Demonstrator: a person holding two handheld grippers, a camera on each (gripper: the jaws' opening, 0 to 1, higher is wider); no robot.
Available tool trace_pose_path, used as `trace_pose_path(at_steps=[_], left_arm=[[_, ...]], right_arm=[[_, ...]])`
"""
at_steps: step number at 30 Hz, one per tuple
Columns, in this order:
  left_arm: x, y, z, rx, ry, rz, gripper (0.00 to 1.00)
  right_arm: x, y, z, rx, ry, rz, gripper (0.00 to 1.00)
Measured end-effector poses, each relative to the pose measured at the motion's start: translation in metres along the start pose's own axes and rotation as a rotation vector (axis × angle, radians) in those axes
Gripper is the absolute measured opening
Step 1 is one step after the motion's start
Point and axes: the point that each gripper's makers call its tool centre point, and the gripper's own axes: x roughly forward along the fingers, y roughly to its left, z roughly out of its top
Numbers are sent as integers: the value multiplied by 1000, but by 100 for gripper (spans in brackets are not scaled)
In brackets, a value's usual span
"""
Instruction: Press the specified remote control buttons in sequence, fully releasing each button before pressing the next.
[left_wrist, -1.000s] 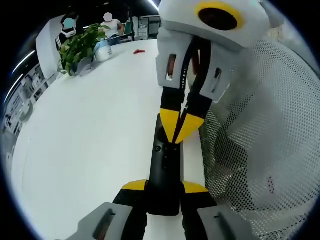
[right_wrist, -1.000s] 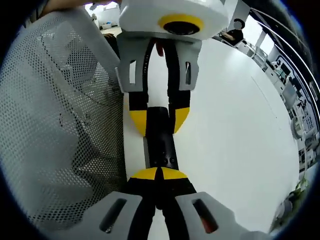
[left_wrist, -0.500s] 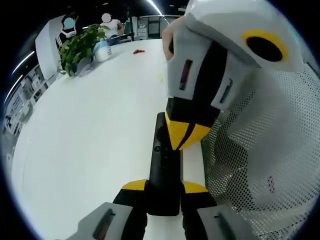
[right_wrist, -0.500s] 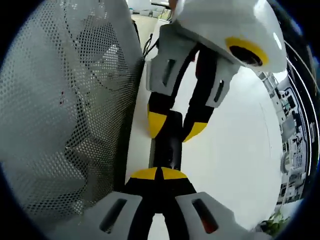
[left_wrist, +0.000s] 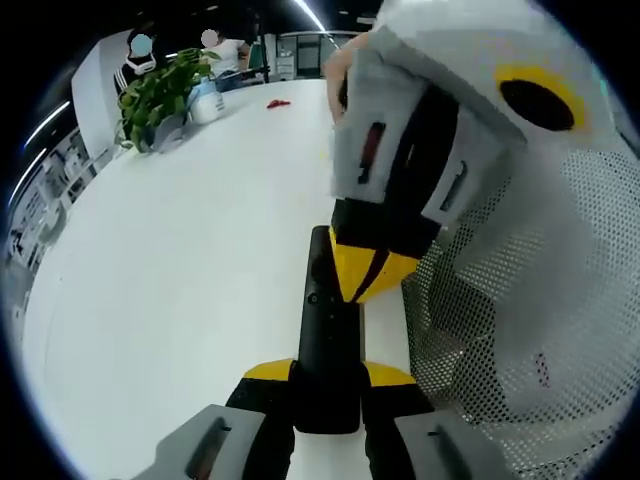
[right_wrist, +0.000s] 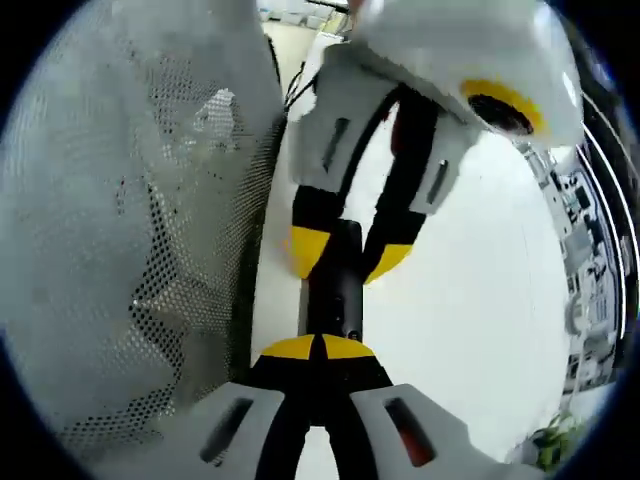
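Observation:
A slim black remote control (left_wrist: 328, 340) lies lengthwise over the white table (left_wrist: 180, 250), with my left gripper (left_wrist: 328, 372) shut on its near end, one yellow tip on each side. My right gripper (left_wrist: 365, 272) comes down from the upper right, shut, its joined yellow tips resting on the remote's button face near the far end. In the right gripper view, my right gripper (right_wrist: 318, 347) is shut with its tips together over the remote control (right_wrist: 335, 292). Beyond it, the left gripper (right_wrist: 345, 252) clasps the remote from both sides.
A grey mesh chair back (left_wrist: 520, 300) stands close beside the remote, and the same chair back (right_wrist: 120, 250) shows in the right gripper view. A potted plant (left_wrist: 155, 95), a pale bottle (left_wrist: 205, 100) and a small red thing (left_wrist: 278, 102) sit at the table's far end. People sit beyond.
My right gripper has rolled and tilted over the remote, its shut tips sliding slightly toward the left gripper. The left gripper and the remote have stayed still.

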Motion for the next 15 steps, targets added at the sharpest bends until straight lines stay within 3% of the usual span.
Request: trace_pose_path(at_steps=[2, 15], left_arm=[[0, 0, 0, -4, -2, 0, 25], [0, 0, 0, -7, -5, -1, 25]], right_arm=[[0, -3, -1, 68, -15, 15, 0], [-1, -9, -2, 58, -3, -3, 0]])
